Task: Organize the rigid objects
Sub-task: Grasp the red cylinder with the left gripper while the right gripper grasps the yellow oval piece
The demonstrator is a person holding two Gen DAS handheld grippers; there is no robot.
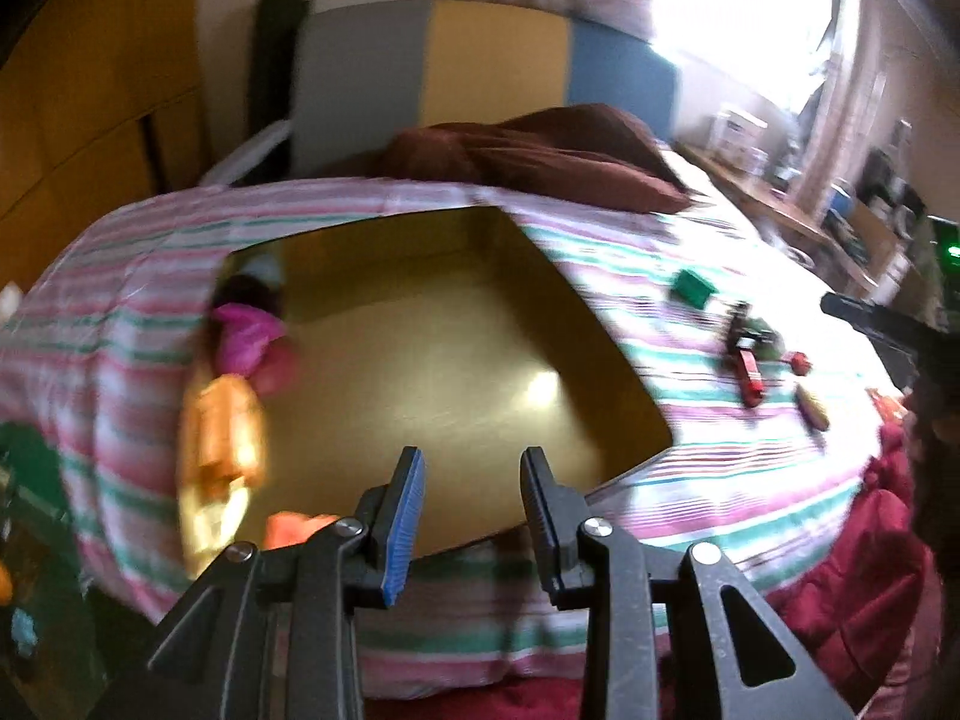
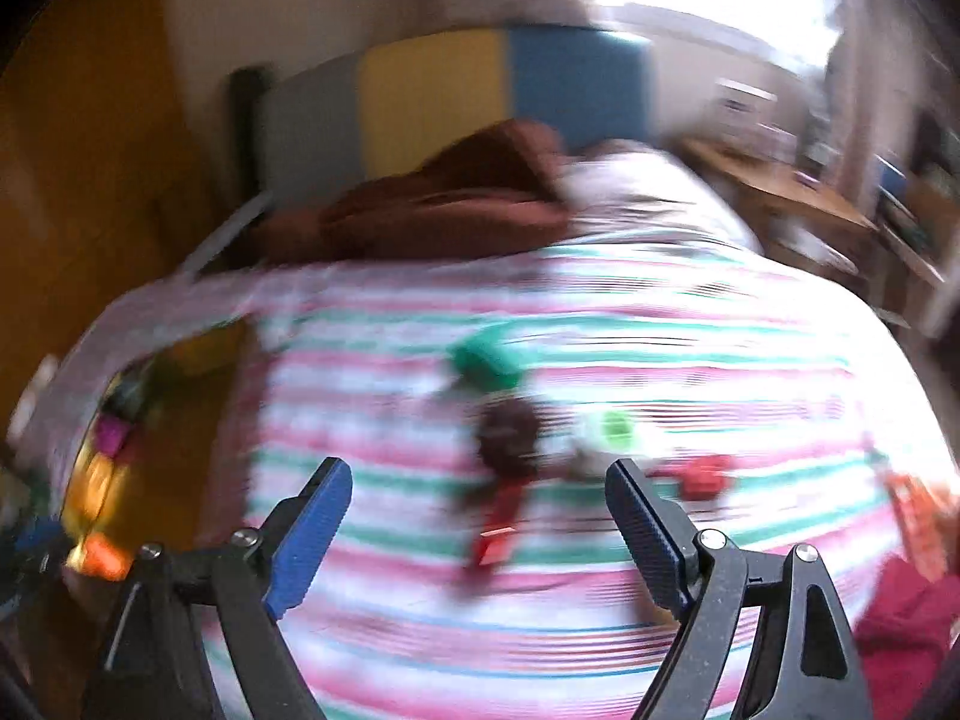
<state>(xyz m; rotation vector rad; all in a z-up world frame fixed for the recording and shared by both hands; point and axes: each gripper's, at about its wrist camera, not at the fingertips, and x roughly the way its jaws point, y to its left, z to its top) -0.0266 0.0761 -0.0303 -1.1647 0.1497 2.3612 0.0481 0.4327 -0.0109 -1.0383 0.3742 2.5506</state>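
Left tool [image 1: 474,474]: parted, holding nothing, above the cardboard box [image 1: 420,324].
Right tool [image 2: 480,498]: wide apart, nothing held, over the red toy [image 2: 498,516].
Toys: loose on the striped bed [image 1: 720,468], right of the box.

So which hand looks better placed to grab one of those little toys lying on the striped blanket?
Probably the right. Its tool is open and pointed at the red toy on the blanket. The left tool faces the cardboard box, with the toys off to its side.
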